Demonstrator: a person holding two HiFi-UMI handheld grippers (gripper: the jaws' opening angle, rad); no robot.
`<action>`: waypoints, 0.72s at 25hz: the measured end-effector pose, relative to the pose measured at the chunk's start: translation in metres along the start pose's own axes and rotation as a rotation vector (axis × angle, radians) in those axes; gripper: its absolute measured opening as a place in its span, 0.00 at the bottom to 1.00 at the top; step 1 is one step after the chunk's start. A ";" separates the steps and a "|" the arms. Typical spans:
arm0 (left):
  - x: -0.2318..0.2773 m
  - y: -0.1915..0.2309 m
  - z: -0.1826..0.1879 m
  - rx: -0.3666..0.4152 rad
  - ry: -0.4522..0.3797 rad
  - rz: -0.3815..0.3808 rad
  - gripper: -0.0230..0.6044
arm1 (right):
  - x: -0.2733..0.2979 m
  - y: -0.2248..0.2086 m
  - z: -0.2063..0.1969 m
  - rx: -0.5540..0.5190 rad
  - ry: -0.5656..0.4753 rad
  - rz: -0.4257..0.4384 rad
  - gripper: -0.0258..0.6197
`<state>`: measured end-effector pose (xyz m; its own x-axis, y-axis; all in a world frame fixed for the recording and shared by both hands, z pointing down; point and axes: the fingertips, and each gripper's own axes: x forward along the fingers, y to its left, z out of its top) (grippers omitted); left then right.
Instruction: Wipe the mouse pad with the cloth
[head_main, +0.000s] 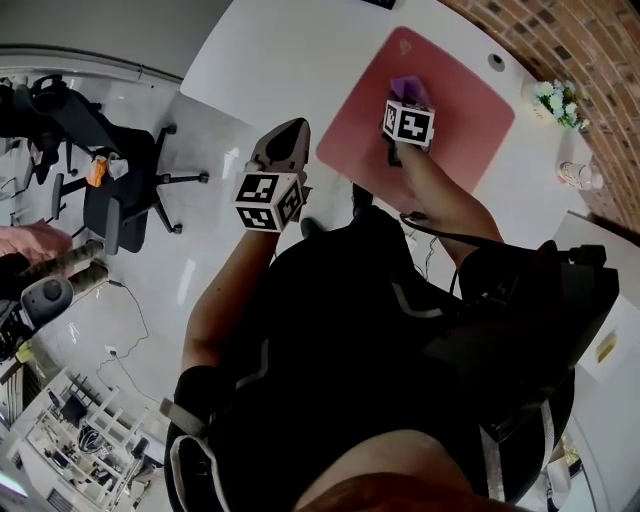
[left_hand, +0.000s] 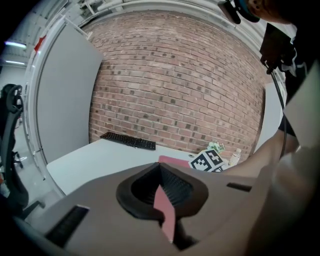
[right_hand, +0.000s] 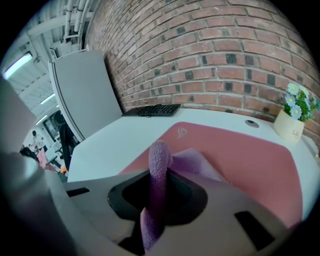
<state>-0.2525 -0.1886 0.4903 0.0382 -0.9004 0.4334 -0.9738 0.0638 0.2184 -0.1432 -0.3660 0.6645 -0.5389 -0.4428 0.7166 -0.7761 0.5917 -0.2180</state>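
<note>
1. Torso in dark clothing (head_main: 380, 320) fills the near field of the head view. Both arms reach forward over the white desk (head_main: 300, 50).
2. Right gripper (right_hand: 159, 171): jaws clamped on the purple cloth (right_hand: 192, 162). One fold stands edge-on up through the jaws. The rest spills ahead of the tips and lies flat on the pink mouse pad (right_hand: 240, 160).
3. Cloth position: on the far half of the pad, on the side nearer its logo (right_hand: 181, 131), inside the pad's edges. Pink surface is bare on all sides of it.
4. Why, as I read it: gripping a bunched fold leaves a loose flap under and ahead of the tips, so dragging the gripper wipes with fabric, not plastic.
5. Left gripper (left_hand: 161, 172): jaws pressed together at the tips, nothing identifiable held. A pink sliver shows in the slit; can't tell what it is.
6. Left sits at the near desk edge, just beside the pad's near corner and well apart from the cloth. Probably parked out of the wipe path; it's not pinning the pad.
7. Keyboard (right_hand: 152, 109) and flower pot (right_hand: 290, 125) are at the brick wall, off the pad, clear of the strokes.
8. Most of the pad looks left to cover.
</note>
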 end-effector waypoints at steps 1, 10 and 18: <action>-0.001 0.003 0.000 -0.004 -0.002 0.009 0.04 | 0.003 0.004 0.002 0.000 0.002 0.010 0.13; -0.019 0.020 0.004 0.010 -0.020 0.077 0.04 | 0.027 0.041 0.018 -0.010 0.015 0.068 0.13; -0.036 0.037 0.002 -0.066 -0.031 0.128 0.04 | 0.044 0.074 0.035 0.006 0.007 0.128 0.13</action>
<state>-0.2906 -0.1548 0.4811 -0.0932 -0.8958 0.4346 -0.9534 0.2061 0.2205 -0.2356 -0.3654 0.6567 -0.6314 -0.3588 0.6875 -0.7029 0.6393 -0.3119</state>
